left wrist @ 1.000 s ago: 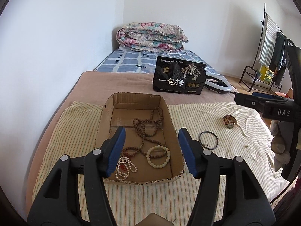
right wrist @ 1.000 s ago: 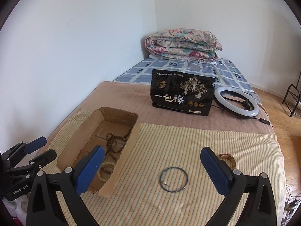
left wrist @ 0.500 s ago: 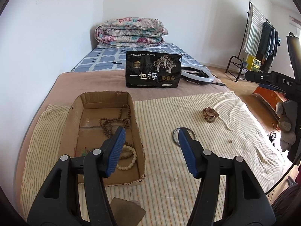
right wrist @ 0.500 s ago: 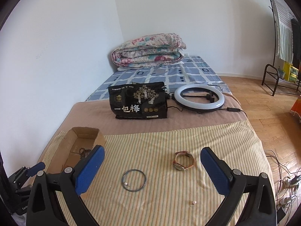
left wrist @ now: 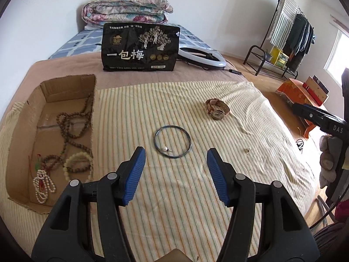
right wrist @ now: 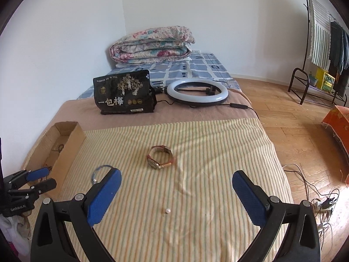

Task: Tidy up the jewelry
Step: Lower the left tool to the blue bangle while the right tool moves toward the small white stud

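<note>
My left tongs (left wrist: 175, 158) spread wide, nothing between blades, hovering over striped blanket (left wrist: 152, 100) just short of blue wire bangle (left wrist: 172, 141) w/ pearl. Left cam shows cardboard box (left wrist: 19, 118) interior: brown bead strands (left wrist: 74, 122), pale bead bracelet (left wrist: 78, 163), white pearl string (left wrist: 42, 187). Right cam sees only box's outer wall; bangle half hidden behind blade. My right tongs (right wrist: 175, 194) also gaping, empty; watch (right wrist: 160, 160) ahead, tiny loose pearl (right wrist: 167, 211) between blades on blanket. Left cam shows pearl as faint speck.
</note>
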`<state>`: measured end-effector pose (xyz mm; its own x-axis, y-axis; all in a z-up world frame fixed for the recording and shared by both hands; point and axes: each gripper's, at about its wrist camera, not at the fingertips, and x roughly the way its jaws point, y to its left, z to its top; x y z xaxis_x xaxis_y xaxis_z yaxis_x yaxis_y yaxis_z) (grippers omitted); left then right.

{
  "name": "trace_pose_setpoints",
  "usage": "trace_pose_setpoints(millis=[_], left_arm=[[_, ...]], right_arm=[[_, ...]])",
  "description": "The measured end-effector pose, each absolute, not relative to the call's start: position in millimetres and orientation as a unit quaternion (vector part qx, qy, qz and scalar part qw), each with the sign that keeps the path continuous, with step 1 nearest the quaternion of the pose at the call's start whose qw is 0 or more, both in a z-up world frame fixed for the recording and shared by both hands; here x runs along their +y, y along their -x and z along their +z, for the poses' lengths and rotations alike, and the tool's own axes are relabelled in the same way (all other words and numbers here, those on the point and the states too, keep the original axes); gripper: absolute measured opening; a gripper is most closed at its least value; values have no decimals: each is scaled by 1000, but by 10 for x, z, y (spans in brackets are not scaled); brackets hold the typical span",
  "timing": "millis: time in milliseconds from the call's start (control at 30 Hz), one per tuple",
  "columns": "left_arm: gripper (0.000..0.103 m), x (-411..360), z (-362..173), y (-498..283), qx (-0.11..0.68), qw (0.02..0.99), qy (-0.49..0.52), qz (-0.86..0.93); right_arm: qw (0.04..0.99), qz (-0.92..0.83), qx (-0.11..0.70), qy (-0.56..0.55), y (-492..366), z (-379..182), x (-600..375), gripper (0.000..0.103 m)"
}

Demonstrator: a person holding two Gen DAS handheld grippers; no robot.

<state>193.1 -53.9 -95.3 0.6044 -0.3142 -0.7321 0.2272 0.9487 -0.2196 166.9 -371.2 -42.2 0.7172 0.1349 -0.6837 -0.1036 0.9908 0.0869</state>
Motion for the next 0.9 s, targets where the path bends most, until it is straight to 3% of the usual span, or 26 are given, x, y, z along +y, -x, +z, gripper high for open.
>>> trace_pose_setpoints(millis=[633,733,900], left_arm=[[60,-1016,-1691,-2428,468,874,8,-133],[71,-1086,-1737,-2474,465,876,-15,-126],[75,-1093,-1773,-2559,459,882,-24,-103]], right_arm=[[901,72,426,-34,-1715,-1263,-3964,102],[899,70,430,-42,-1748,-1329,-4002,102],[896,75,436,-49,-1774,-1392,-4033,102]])
